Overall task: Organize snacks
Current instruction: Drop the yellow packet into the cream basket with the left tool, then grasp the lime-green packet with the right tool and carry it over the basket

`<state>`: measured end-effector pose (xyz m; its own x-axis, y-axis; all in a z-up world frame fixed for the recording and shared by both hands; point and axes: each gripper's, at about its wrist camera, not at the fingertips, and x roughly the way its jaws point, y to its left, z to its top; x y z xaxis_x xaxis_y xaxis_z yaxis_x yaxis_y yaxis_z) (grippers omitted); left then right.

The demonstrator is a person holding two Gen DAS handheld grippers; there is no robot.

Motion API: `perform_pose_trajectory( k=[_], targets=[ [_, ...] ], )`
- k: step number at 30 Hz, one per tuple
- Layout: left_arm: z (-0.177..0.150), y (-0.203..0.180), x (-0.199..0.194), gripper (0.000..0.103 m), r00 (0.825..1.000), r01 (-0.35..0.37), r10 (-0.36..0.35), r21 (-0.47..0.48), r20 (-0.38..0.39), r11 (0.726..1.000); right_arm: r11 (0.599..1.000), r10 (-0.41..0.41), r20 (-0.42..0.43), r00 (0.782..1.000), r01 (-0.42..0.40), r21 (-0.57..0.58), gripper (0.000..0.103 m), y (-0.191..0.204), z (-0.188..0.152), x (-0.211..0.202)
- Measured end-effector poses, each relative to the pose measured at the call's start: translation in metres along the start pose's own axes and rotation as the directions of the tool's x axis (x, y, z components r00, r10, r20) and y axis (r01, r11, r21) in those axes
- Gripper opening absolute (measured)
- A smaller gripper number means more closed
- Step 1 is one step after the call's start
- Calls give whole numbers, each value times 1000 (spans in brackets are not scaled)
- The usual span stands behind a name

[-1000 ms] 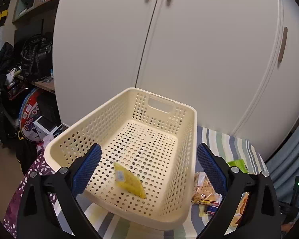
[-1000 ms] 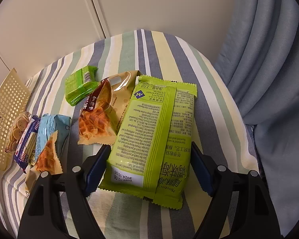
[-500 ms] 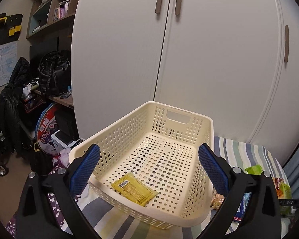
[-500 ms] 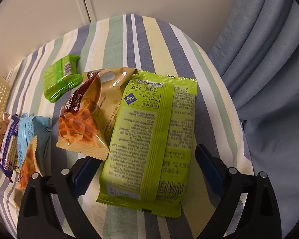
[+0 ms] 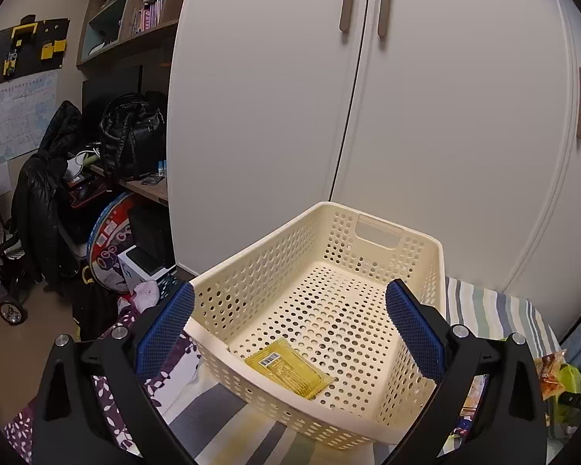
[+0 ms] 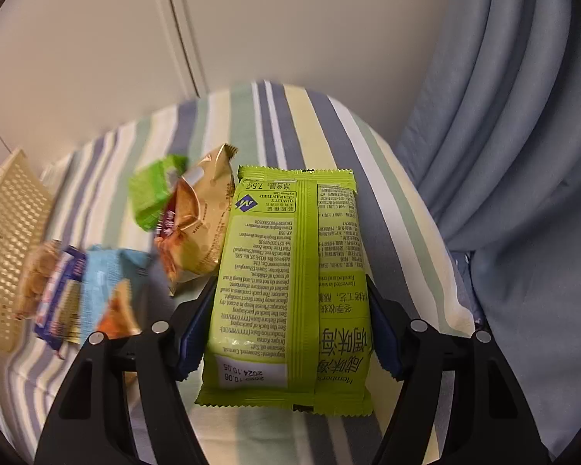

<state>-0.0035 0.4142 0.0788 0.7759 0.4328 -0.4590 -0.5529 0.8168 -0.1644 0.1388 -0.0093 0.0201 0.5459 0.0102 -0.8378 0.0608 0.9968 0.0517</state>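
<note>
Looking along the left gripper (image 5: 290, 333) in the left wrist view: jaws spread wide, blue pads apart, nothing between them but air. Ahead and below, a cream perforated plastic basket (image 5: 368, 232) with a cut-out handle in its far wall, resting on a striped cloth surface (image 5: 484, 310). Inside the basket, near its front wall, a flat yellow sachet with a barcode (image 5: 288, 368), lying alone on the perforated floor. Behind, tall white cupboard doors with brown handles (image 5: 271, 116); to the left, a black bag (image 5: 129, 135) on a shelf and dark coats. At the right edge, a few snack packets just visible past the right finger, too cropped to tell apart.

Turning to the right wrist view: the right gripper (image 6: 290, 310) with jaws pinching a large lime-green snack packet with printed text (image 6: 290, 271), pads pressed against its two long edges, packet lifted off the cloth and sharp while all else is blurred. Just left of it, a tan and orange snack bag (image 6: 197, 224), and beyond that a small green packet (image 6: 151, 193). Further left, a light-blue packet (image 6: 104, 283) among other blurred wrappers, beside the wall of the basket (image 6: 7, 240). At right, grey-blue curtain folds (image 6: 503, 155).
</note>
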Motion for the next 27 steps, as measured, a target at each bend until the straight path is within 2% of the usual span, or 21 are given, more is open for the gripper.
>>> perform_pose_trajectory(
  k=[5,11,15,20,27],
  targets=[
    [1,2,0,100,1000,-3,3,-11,-1,1000,997,73,67,995,-73,2,69,17,4,-34],
    [0,5,5,100,1000,-9,9,-15,-24,1000,981,178,128,976,-166,-103,69,78,10,-67],
    [0,9,8,100,999,-22,21,-19,-33,1000,951,280,141,950,-253,-179,70,130,18,-84],
    [2,13,8,100,999,-16,15,-37,-37,999,897,391,119,913,-349,-270,70,195,25,-93],
    [3,20,9,100,999,-14,12,-57,-41,998,830,463,78,883,-401,-387,70,281,25,-94]
  ],
)
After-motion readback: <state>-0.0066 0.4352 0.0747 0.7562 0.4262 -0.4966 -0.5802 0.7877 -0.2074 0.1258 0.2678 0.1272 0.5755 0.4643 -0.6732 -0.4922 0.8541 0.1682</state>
